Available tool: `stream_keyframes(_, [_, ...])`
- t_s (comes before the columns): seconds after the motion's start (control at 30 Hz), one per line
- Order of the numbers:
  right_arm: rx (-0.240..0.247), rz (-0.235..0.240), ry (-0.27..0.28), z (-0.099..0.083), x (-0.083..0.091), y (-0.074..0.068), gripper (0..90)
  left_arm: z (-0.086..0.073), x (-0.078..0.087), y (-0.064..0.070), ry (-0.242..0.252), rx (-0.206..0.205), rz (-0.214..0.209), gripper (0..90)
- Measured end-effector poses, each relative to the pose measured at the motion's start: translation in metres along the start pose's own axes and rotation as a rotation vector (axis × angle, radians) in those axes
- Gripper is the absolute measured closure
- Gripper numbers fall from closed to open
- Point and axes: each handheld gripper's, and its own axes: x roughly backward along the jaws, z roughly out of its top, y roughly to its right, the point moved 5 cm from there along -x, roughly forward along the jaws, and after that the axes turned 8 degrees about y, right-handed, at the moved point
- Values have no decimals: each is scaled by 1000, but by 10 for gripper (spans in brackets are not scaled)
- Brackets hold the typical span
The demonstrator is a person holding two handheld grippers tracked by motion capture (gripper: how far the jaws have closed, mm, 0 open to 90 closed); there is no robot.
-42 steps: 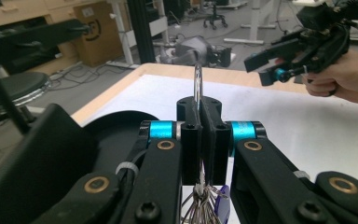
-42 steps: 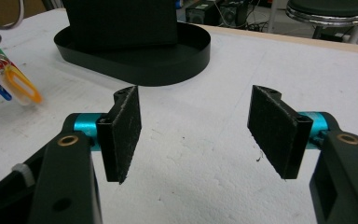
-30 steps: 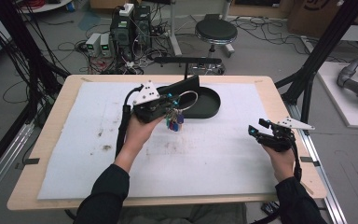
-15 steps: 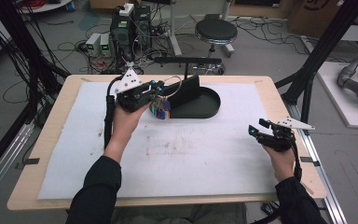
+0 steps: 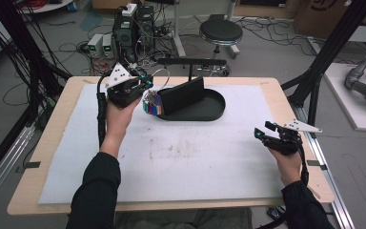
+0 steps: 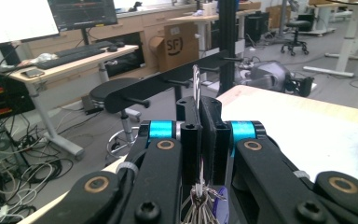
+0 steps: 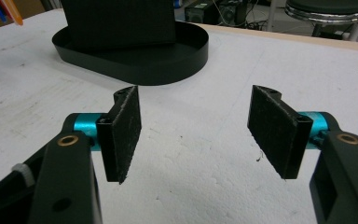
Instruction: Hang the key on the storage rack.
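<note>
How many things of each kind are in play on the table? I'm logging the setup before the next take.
Grippers: 2, the left gripper and the right gripper
Key bunch with coloured tags: 1
Black oval tray with its upright rack: 1
White mat: 1
Total: 5

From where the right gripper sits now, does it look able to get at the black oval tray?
Probably yes. The right gripper is open and holds nothing, and the white mat between it and the black oval tray lies bare. The left gripper, shut on the key ring, is at the tray's far end.
</note>
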Motion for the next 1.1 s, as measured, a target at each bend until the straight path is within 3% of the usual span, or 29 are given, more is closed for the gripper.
stream_keyframes(0.37, [-4,-4,2,0,1,1,353,3,-9,-15,-18,-7,23,864])
stream_keyframes(0.73, [-4,-3,2,0,1,2,353,-4,-24,-18,-40,34,1,864])
stream_keyframes(1.1, [-7,-5,4,-1,2,4,353,-17,-41,-26,-62,83,25,863])
